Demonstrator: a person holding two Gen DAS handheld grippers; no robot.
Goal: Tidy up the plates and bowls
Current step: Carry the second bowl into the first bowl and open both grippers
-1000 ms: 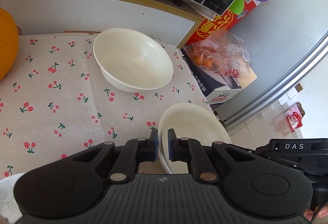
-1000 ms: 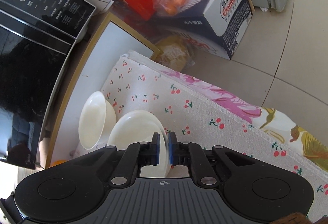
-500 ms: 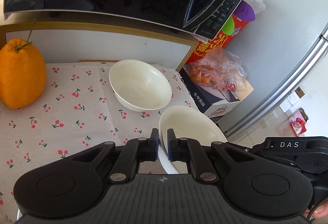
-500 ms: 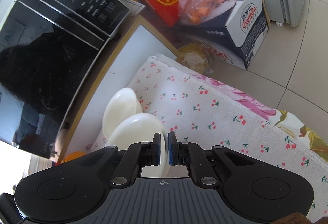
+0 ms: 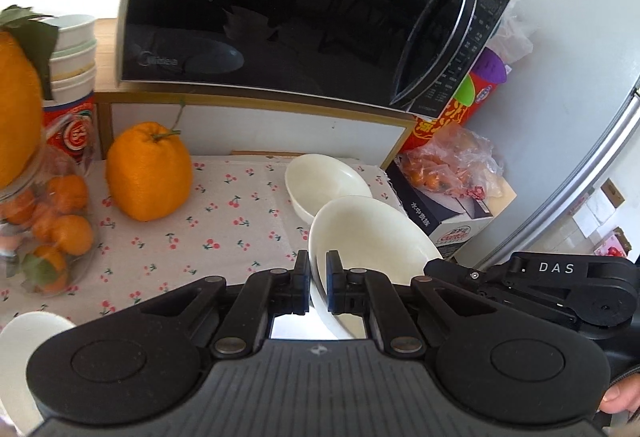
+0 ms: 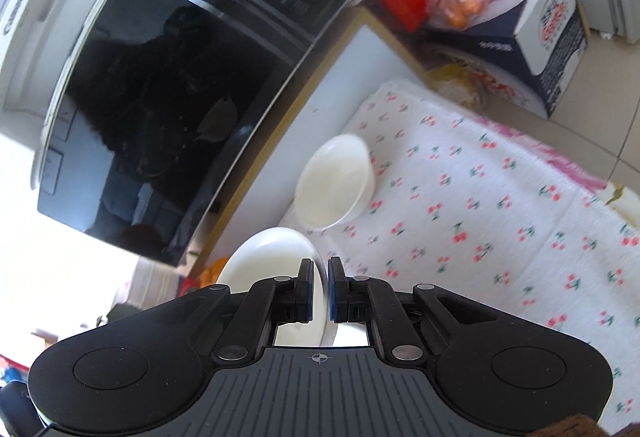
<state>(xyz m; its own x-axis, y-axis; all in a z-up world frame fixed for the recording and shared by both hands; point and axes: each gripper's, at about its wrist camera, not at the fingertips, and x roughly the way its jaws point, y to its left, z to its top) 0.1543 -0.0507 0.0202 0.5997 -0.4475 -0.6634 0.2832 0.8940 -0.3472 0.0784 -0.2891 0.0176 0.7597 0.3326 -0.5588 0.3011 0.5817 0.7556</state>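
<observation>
Where both tongs (image 5: 318, 287) clamp, plate (image 5: 372, 237) rims vanish.

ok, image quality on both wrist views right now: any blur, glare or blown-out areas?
Left wrist: sharp, fisheye bends the microwave, whose door mirrors the room; top left is blown out. Right wrist: motion blur smears the cherry-print cloth and the far bowl; left edge is overexposed; the tool stays crisp.

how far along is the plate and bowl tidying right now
Little looks finished. One white bowl sits alone on the cherry-print cloth below the microwave. In hand: the left gripper and right gripper each clamp the rim of the same white plate, held above the cloth. Left: setting that plate down or stacking it, and dealing with another white dish at the near left edge.
</observation>
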